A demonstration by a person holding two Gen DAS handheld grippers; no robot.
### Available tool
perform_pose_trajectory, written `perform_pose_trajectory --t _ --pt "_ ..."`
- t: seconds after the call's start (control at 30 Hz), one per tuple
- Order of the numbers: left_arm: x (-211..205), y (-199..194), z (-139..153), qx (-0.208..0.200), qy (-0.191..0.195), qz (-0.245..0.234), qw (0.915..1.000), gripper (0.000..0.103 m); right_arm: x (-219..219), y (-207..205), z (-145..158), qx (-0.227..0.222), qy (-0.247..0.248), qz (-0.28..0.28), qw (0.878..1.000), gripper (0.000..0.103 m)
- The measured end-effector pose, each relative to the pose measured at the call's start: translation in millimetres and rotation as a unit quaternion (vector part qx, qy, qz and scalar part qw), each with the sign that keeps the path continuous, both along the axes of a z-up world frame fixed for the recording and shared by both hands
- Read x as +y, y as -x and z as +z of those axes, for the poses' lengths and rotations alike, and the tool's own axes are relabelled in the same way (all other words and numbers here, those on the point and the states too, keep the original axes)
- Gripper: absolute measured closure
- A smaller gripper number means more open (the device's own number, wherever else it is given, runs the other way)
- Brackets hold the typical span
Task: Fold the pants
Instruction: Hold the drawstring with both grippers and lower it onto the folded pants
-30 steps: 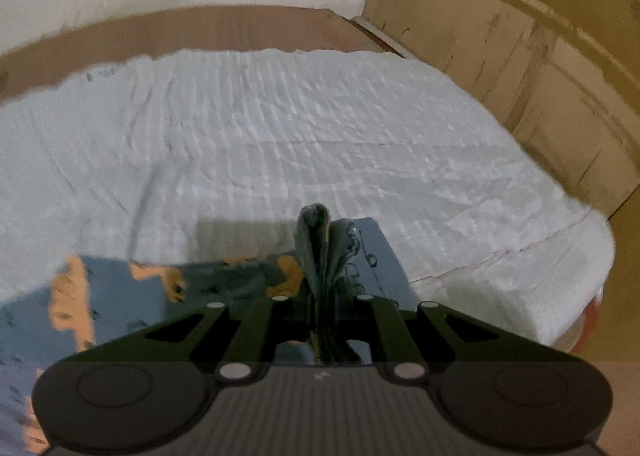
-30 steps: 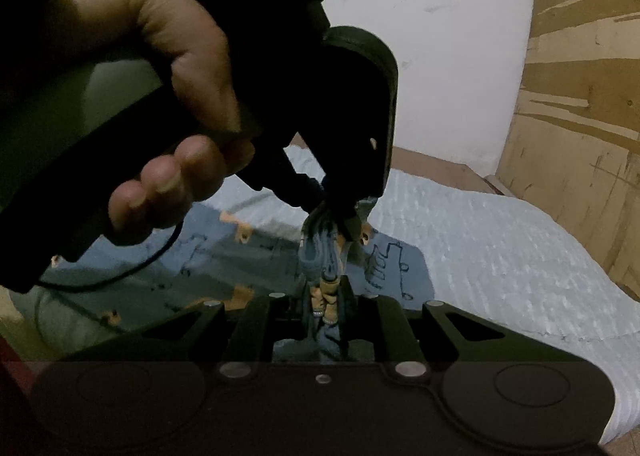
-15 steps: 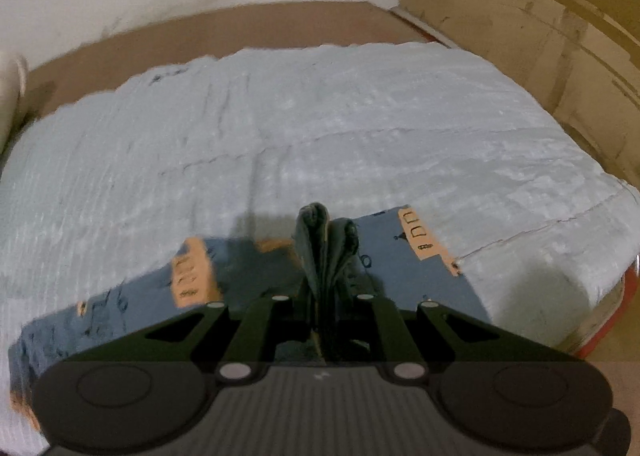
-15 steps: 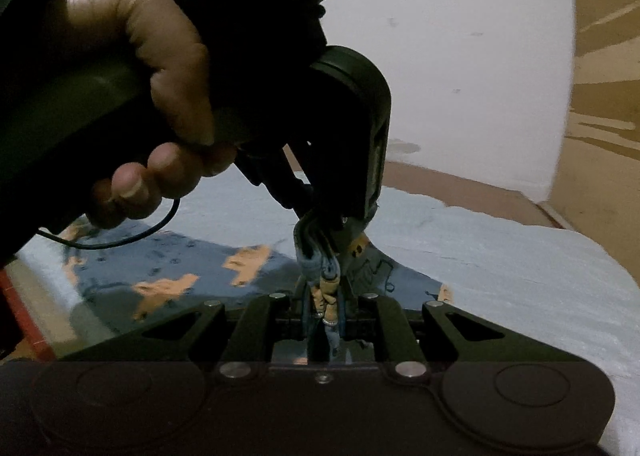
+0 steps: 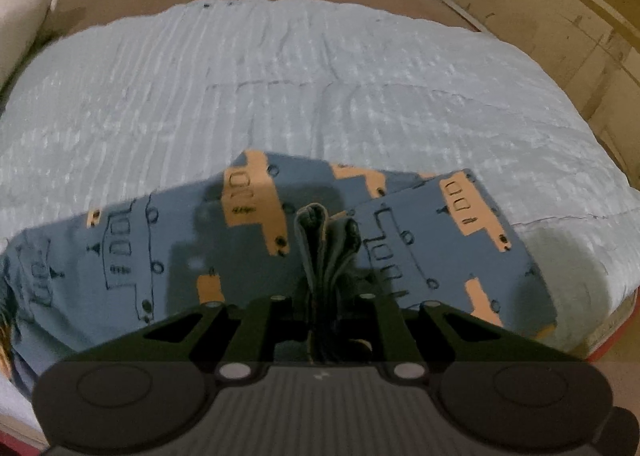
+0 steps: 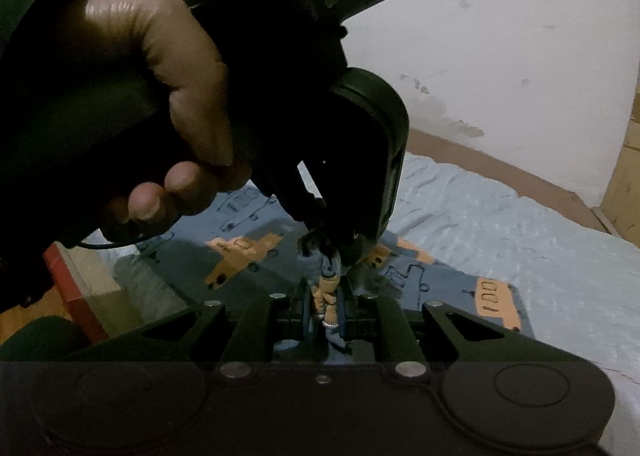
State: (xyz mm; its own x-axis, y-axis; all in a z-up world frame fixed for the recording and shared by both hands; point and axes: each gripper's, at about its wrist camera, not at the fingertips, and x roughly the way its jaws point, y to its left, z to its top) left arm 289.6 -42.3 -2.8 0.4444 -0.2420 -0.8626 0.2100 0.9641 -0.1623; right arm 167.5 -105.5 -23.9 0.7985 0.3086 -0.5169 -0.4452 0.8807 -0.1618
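Pale bedspread [image 5: 320, 68] bears pants [image 5: 440, 240]; left claw [image 5: 326, 256], opening, and right claw [image 6: 326, 296] pinch bunched, shadowed fabric.

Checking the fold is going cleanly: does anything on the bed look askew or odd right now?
Nothing spilled or damaged. The pants lie at a slant on the bed cover, with one layer's corner poking out unevenly behind. Left gripper and right gripper both pinch bunched fabric.

Left gripper [image 5: 326, 252], jaws opening, with a bunched fold of the blue pants [image 5: 436, 240] (orange patches, black line drawings) between them; the rest lies spread across a pale quilted mattress [image 5: 280, 88].
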Motion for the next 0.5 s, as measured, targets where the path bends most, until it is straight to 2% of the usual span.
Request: perform_pose_trajectory --t 0.17,0.33,0.37,0.43,0.5 --pt "10 1 -11 0.005 0.018 0.012 0.9997 0.082 4 -3 -8 0.013 0.007 0.007 1.000 0.090" --pt "26 3 -19 0.011 0.054 0.041 0.9976 0.072 6 -4 -16 0.022 0.008 0.014 1.000 0.090" --pt "29 4 -20 0.010 0.059 0.046 0.9971 0.069 6 -4 -16 0.024 0.007 0.016 1.000 0.090" --pt "32 8 -19 0.005 0.058 0.058 0.9966 0.051 7 -4 -18 0.025 0.007 0.017 1.000 0.090" --pt "34 11 -16 -0.004 0.056 0.066 0.9962 0.040 7 -4 -21 0.028 0.007 0.021 0.999 0.088"
